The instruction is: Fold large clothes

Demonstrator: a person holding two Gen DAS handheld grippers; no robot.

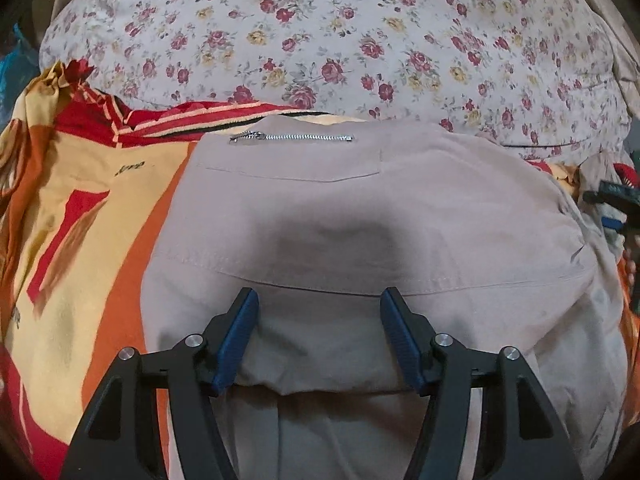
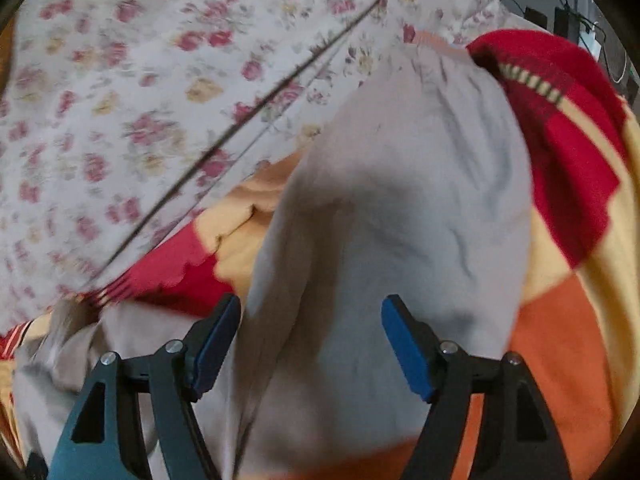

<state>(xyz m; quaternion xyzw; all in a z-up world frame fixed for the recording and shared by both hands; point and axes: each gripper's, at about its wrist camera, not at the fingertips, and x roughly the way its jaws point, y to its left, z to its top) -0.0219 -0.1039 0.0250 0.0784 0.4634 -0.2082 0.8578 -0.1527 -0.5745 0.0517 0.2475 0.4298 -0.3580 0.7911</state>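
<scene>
A pale beige garment (image 1: 360,220) with a silver zip (image 1: 292,137) lies spread on a bed. My left gripper (image 1: 320,300) hovers over its near seam, open, and the cloth lies flat under the blue pads without being pinched. In the right wrist view, a long limb of the same garment (image 2: 400,220) runs away to a gathered cuff (image 2: 440,50). My right gripper (image 2: 312,308) stands open above that limb, its pads clear of the fabric. This view is blurred. The right gripper's fingers (image 1: 610,191) show at the right edge of the left wrist view.
Under the garment lies an orange, yellow and red blanket (image 1: 80,220) (image 2: 560,340). A floral quilt (image 1: 320,40) (image 2: 120,100) is bunched up behind it. Dark devices with cables (image 2: 568,20) stand off the bed at the far right.
</scene>
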